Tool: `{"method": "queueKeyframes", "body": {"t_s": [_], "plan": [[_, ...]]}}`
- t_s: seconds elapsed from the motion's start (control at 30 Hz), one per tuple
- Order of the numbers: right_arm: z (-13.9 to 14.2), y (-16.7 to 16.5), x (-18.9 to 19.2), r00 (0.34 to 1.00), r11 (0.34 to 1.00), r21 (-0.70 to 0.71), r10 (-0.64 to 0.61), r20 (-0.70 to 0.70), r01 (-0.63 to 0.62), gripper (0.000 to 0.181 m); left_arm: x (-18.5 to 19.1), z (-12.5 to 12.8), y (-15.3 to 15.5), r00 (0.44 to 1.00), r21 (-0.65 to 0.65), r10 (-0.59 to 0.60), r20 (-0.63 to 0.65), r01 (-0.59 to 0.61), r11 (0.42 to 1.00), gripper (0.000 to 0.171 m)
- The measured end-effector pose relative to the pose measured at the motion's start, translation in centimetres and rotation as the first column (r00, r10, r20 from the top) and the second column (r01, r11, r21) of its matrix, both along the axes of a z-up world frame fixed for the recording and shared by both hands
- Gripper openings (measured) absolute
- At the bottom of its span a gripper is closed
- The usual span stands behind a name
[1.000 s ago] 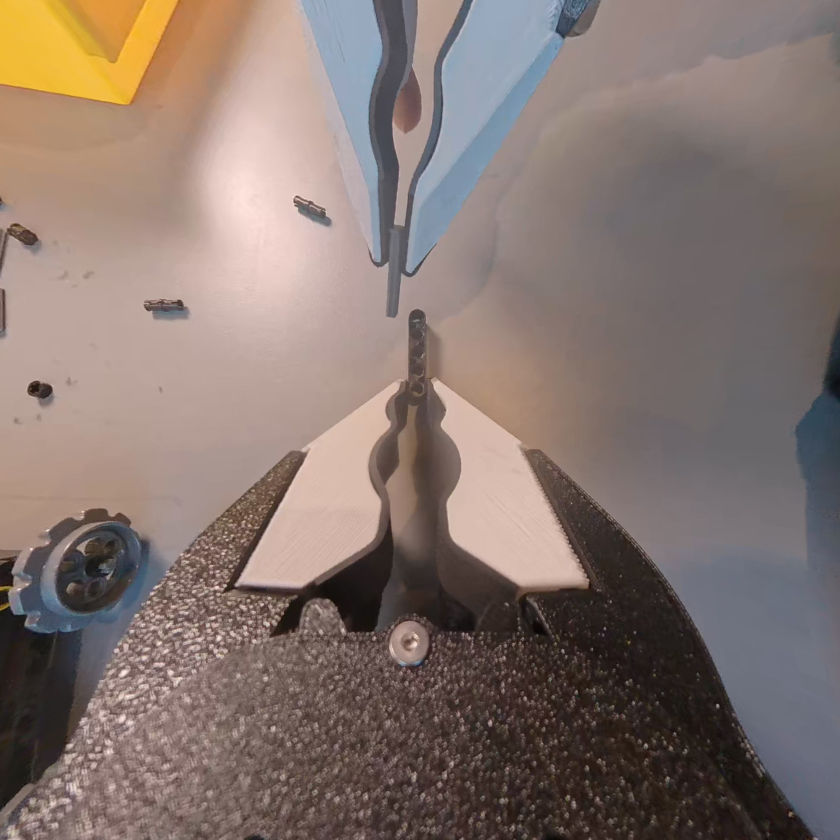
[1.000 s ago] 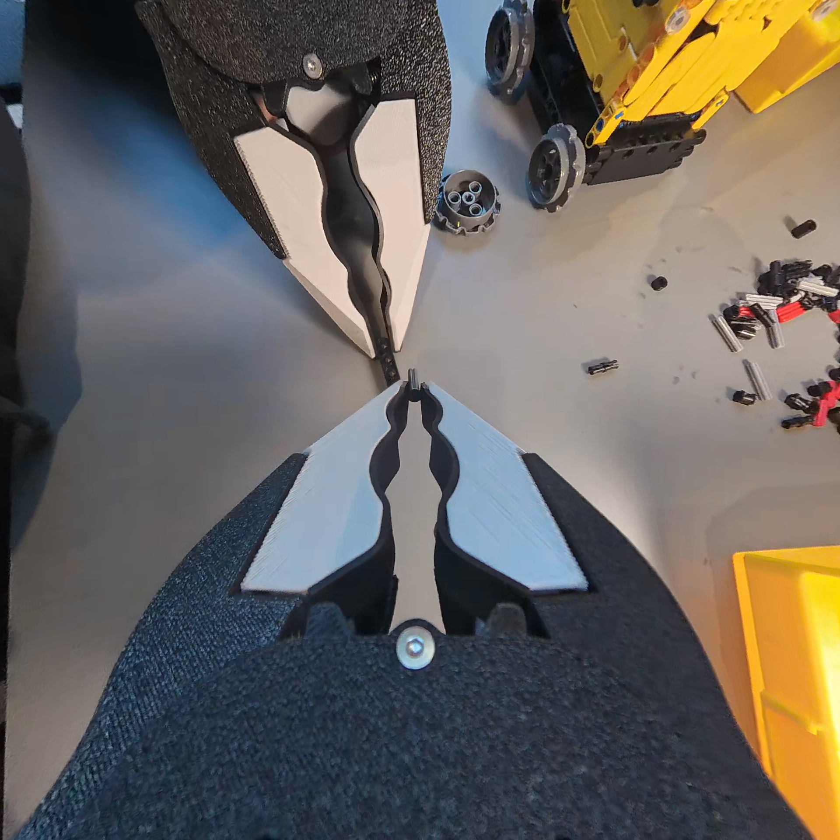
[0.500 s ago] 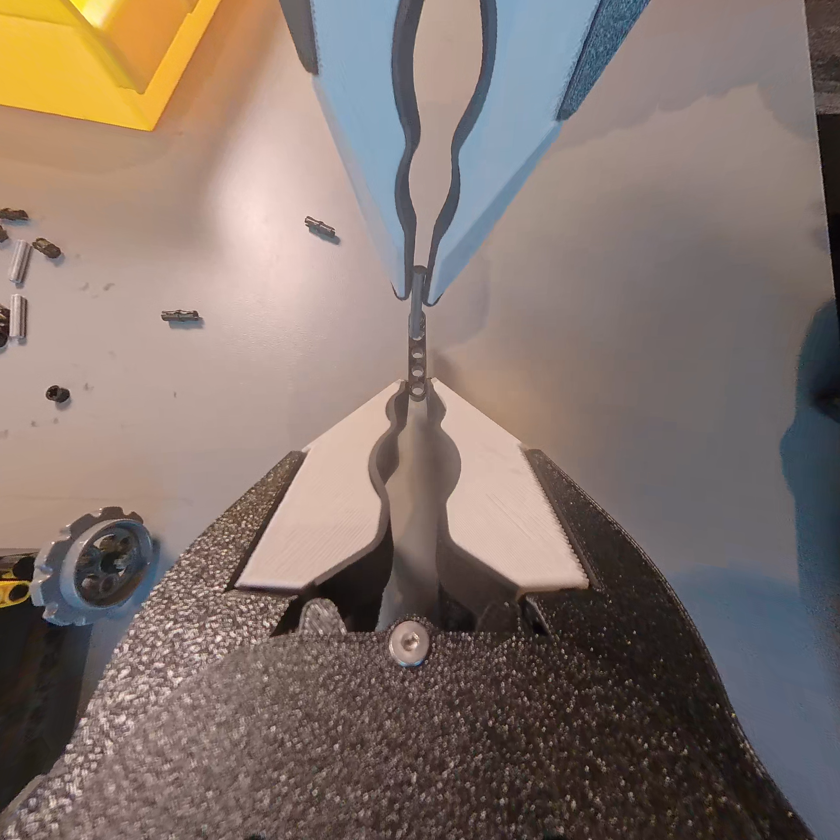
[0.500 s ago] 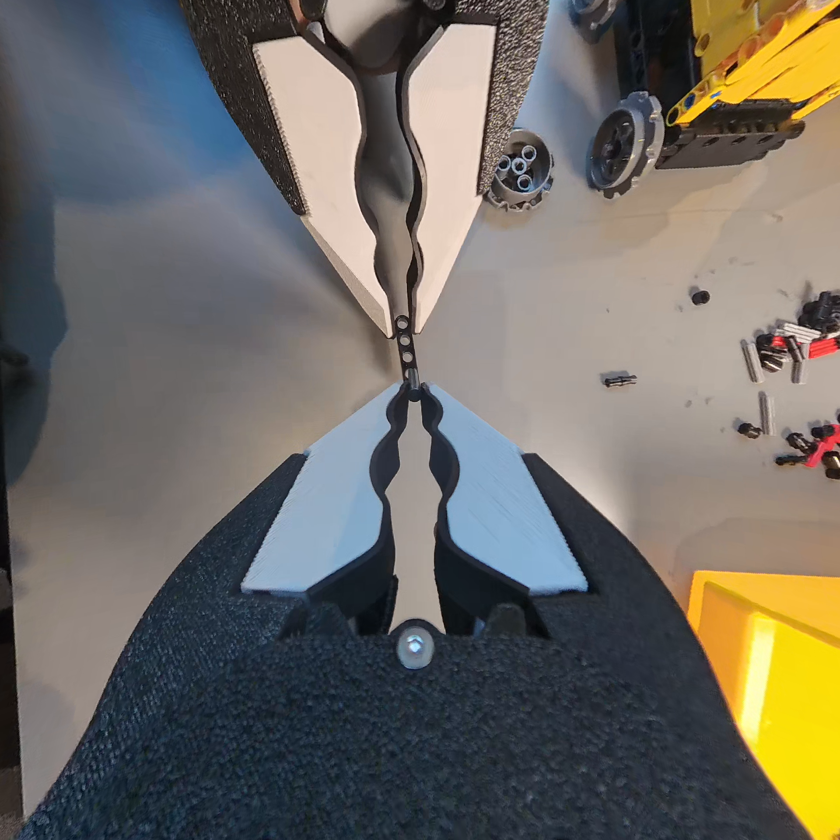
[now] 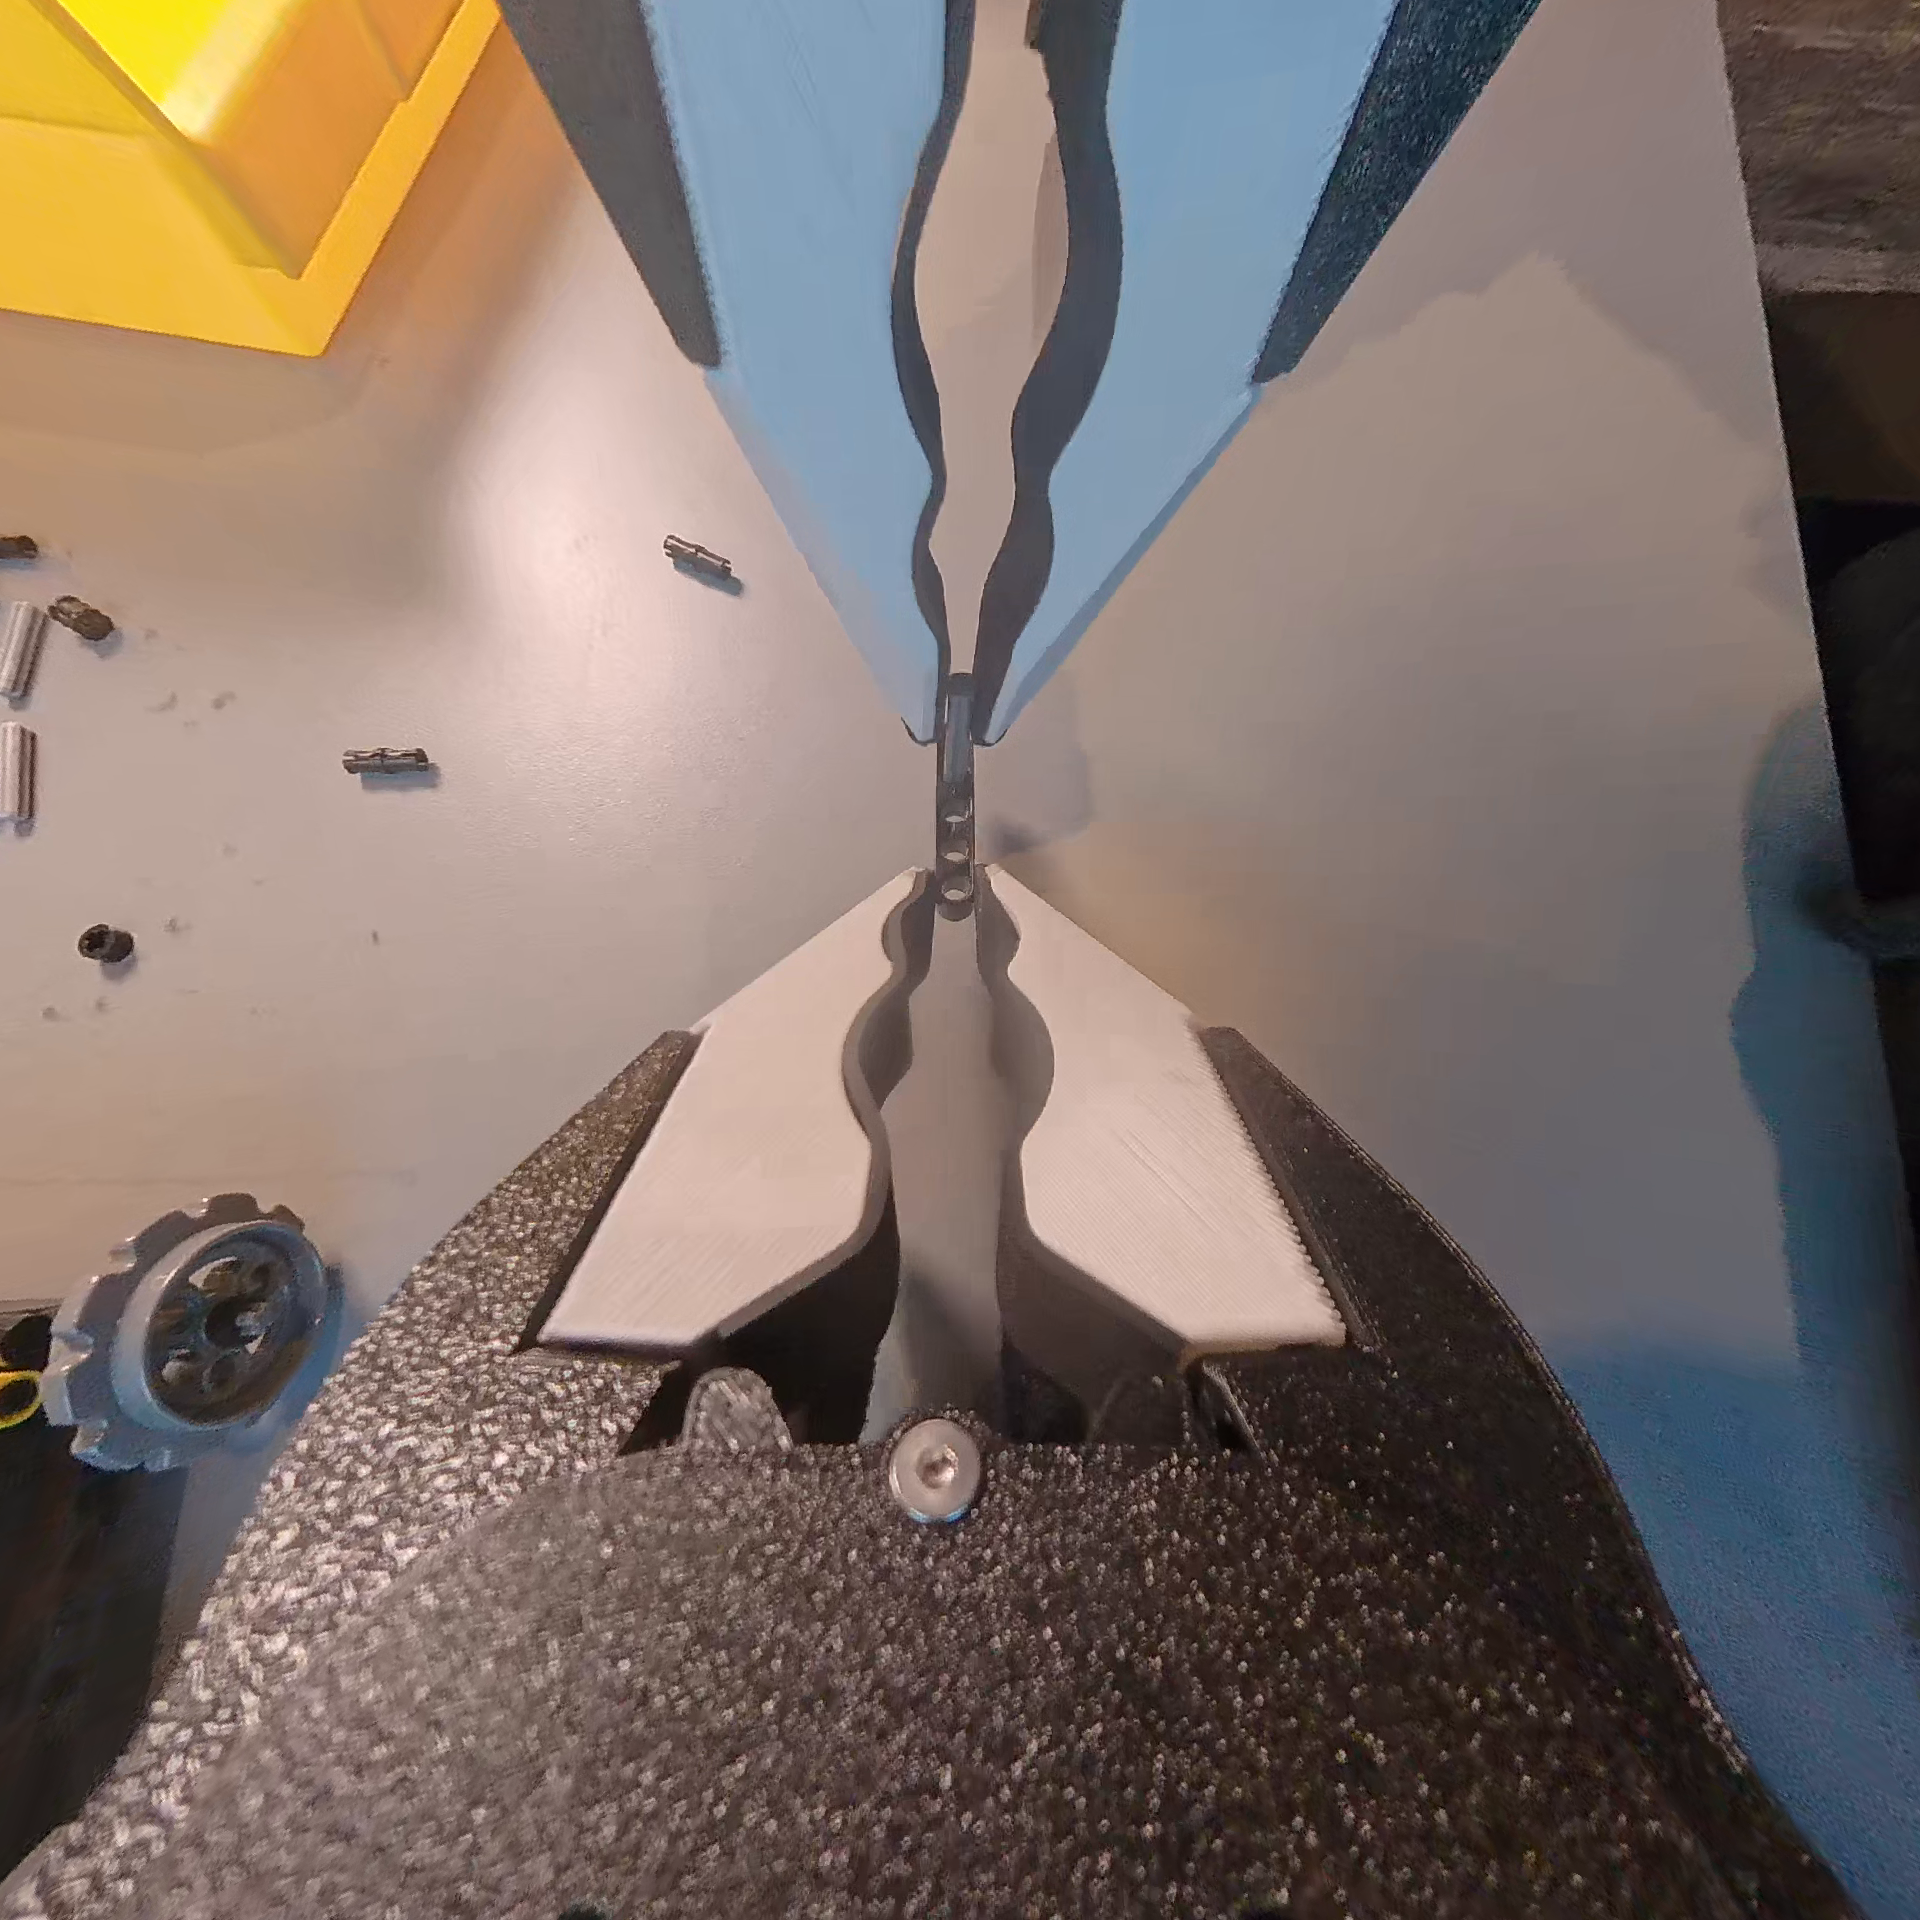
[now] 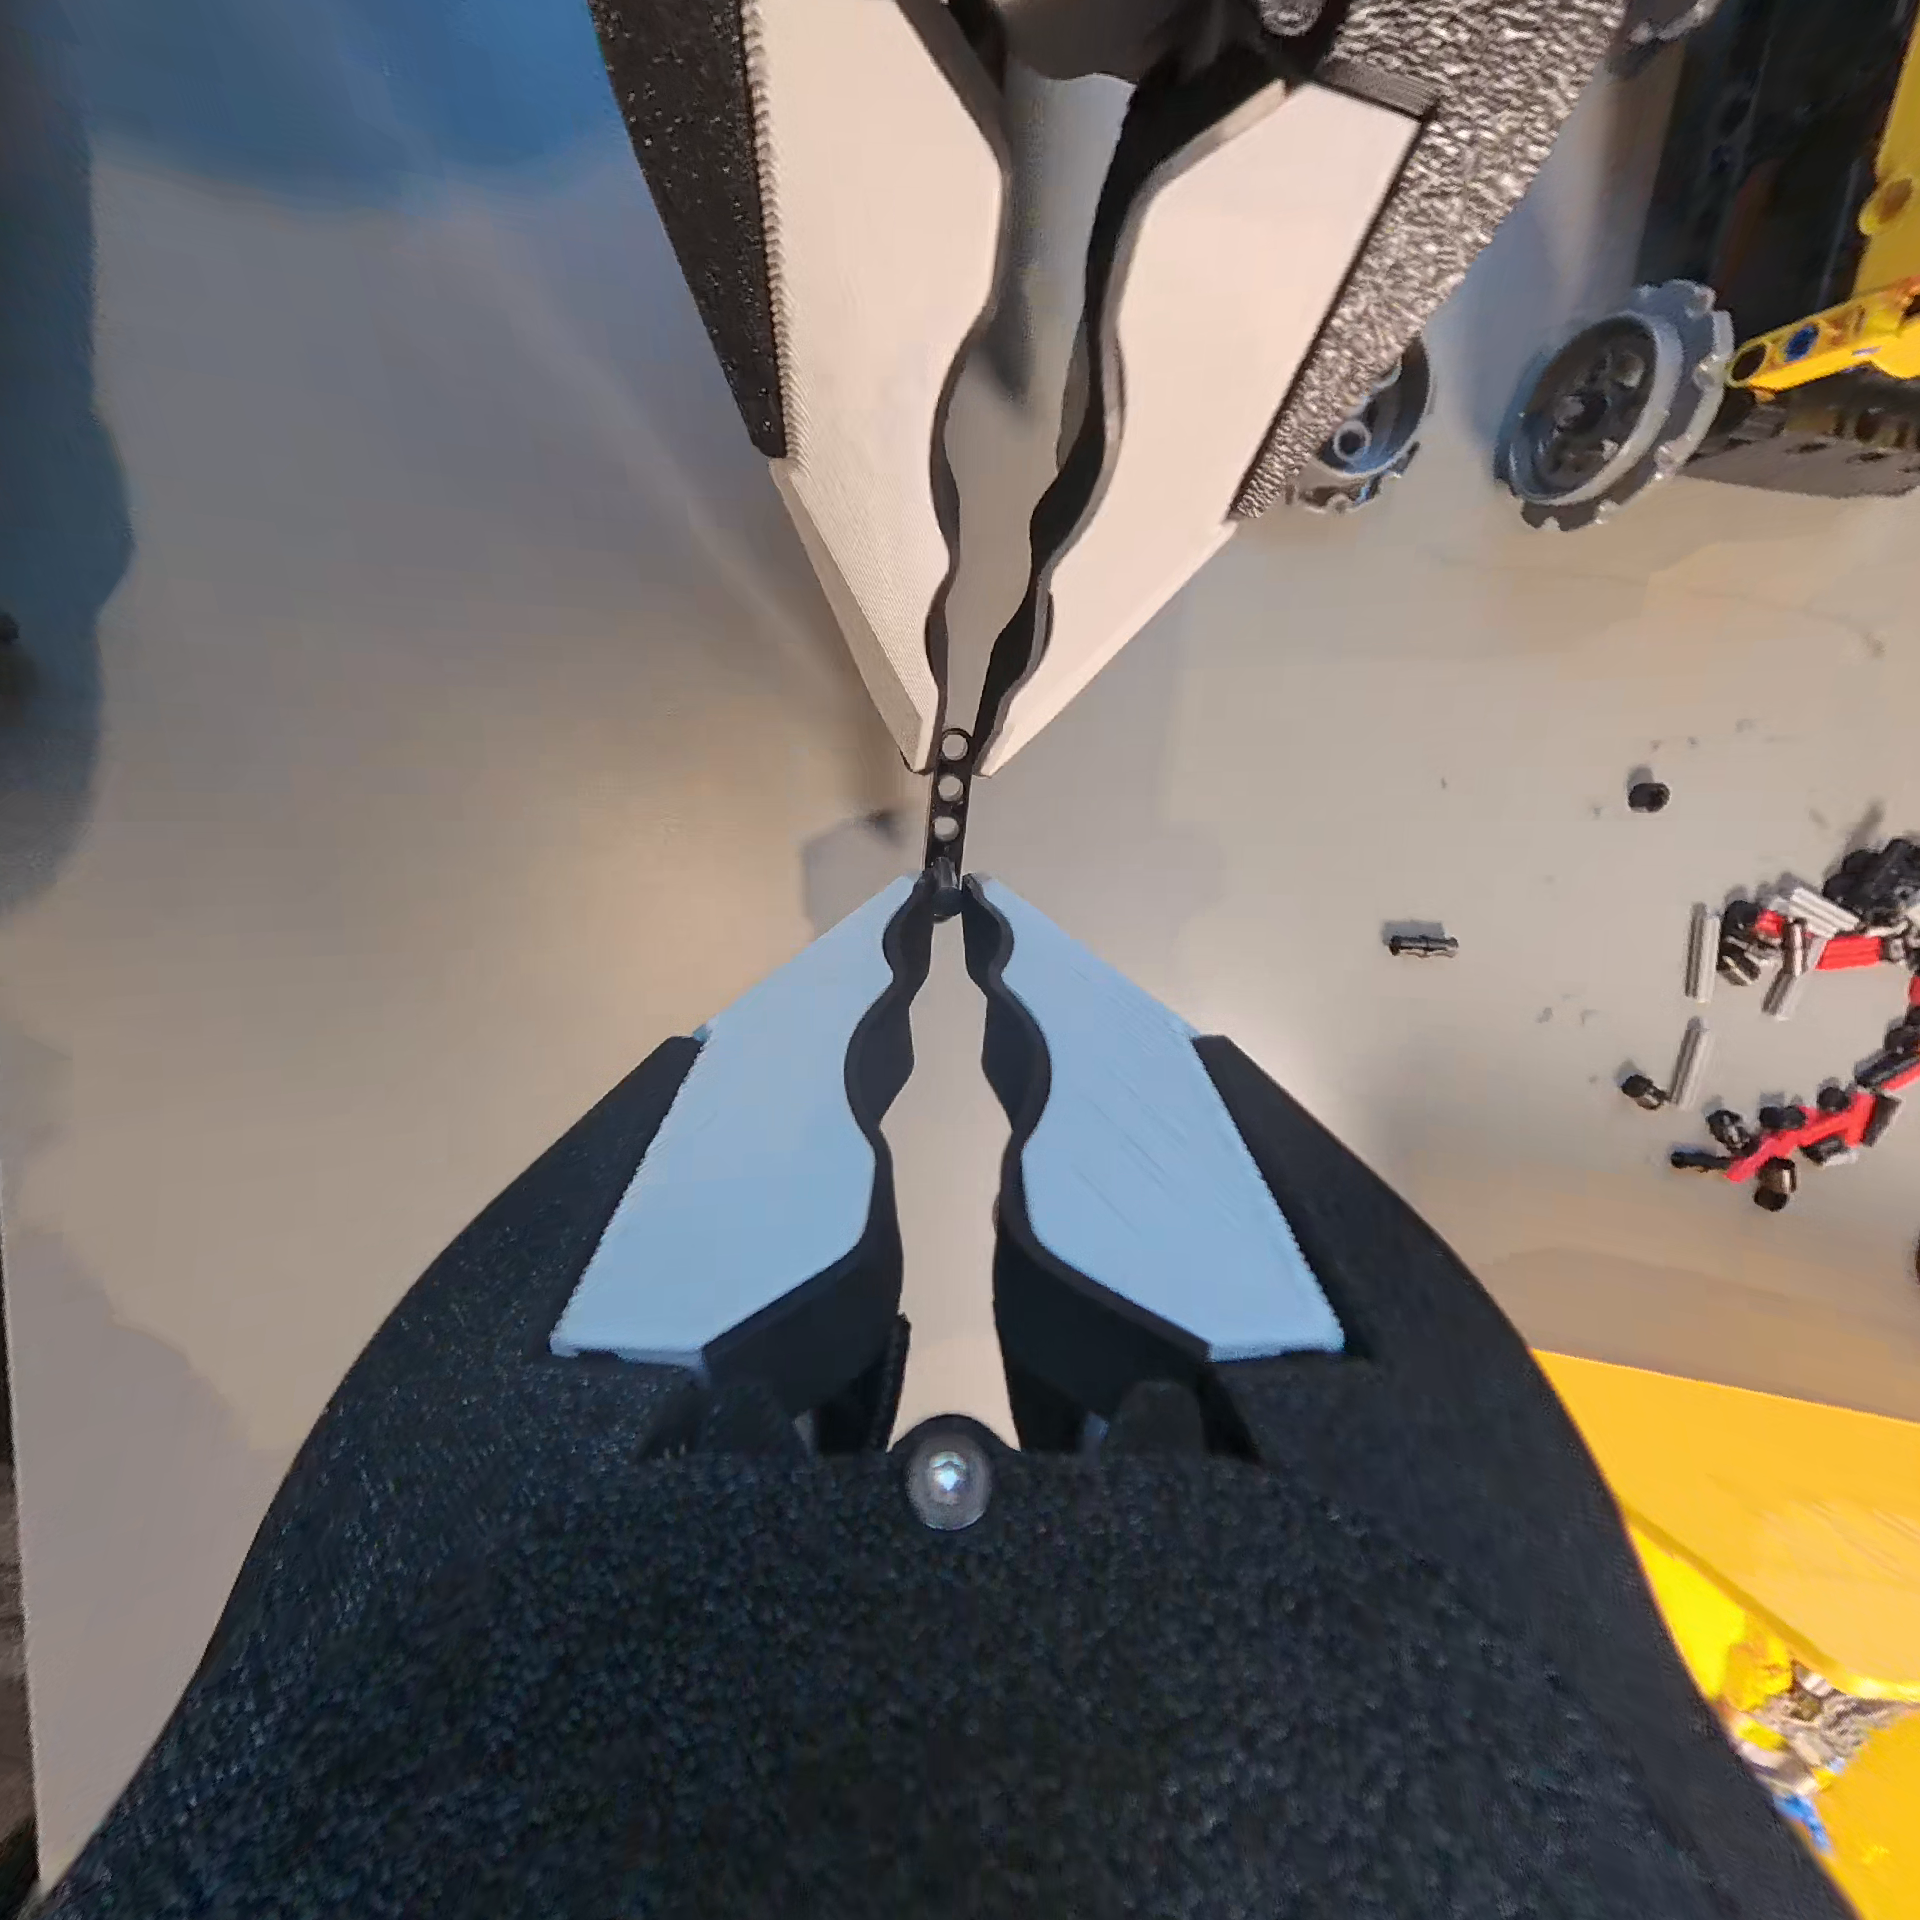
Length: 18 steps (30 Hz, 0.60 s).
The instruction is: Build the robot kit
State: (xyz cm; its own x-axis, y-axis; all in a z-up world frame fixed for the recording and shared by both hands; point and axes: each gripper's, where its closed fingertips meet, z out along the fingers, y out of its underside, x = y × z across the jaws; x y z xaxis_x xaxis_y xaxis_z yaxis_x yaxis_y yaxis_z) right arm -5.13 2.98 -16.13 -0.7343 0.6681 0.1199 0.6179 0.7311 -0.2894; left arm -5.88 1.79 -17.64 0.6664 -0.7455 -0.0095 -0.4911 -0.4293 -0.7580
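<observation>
At frame centre, the left gripper (image 5: pixel 954 902) clamps one black perforated beam (image 5: pixel 956 831); the right gripper (image 5: pixel 958 717) pinches one dark pin (image 5: pixel 958 707) meeting the beam's far end. Lower left sits one grey toothed wheel (image 5: pixel 197 1340); the right wrist view shows two. One yellow bin (image 5: pixel 208 156) is upper left.

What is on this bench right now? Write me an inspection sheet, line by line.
Surface: pale table, lightly scuffed.
Held things: black holed beam and dark pin, end to end; whether the pin is seated cannot be told.
Clutter: grey toothed wheel, loose black pins, red and black parts.
Grippers: left gripper shut on the beam; right gripper shut on the pin, tips facing each other.
Cables: nothing seen.
Surroundings: yellow bin, yellow and black model, dark area past the table edge.
</observation>
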Motion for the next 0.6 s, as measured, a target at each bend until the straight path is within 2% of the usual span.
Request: {"method": "queueKeyframes", "body": {"t_s": [0.17,0.33,0.43,0.53,0.6], "plan": [[0.5,-0.1,-0.4,1.0,1.0,-0.026,0.011,-0.026,-0.012,0.014,0.2,1.2,-0.1,0.997,0.02,-0.007,0.076,0.005,1.0,0.005],[3.2,0.0,-0.5,0.979,0.989,-0.148,-0.043,-0.199,0.013,0.028,-0.5,2.1,-0.1,0.99,0.021,0.012,0.141,-0.016,1.0,0.005],[3.4,0.8,-0.1,0.954,0.98,-0.186,-0.125,-0.272,0.075,0.03,-0.9,2.6,0.2,0.988,0.043,0.024,0.15,-0.03,0.999,0.005],[2.8,1.7,-0.1,0.909,0.942,-0.294,-0.26,-0.327,0.164,0.03,-0.9,3.1,0.3,0.988,0.075,0.022,0.15,-0.033,0.997,0.005],[2.7,1.6,-0.1,0.877,0.914,-0.368,-0.311,-0.366,0.171,0.029,-0.9,3.2,0.3,0.989,0.087,0.017,0.15,-0.03,0.996,0.005]]}}
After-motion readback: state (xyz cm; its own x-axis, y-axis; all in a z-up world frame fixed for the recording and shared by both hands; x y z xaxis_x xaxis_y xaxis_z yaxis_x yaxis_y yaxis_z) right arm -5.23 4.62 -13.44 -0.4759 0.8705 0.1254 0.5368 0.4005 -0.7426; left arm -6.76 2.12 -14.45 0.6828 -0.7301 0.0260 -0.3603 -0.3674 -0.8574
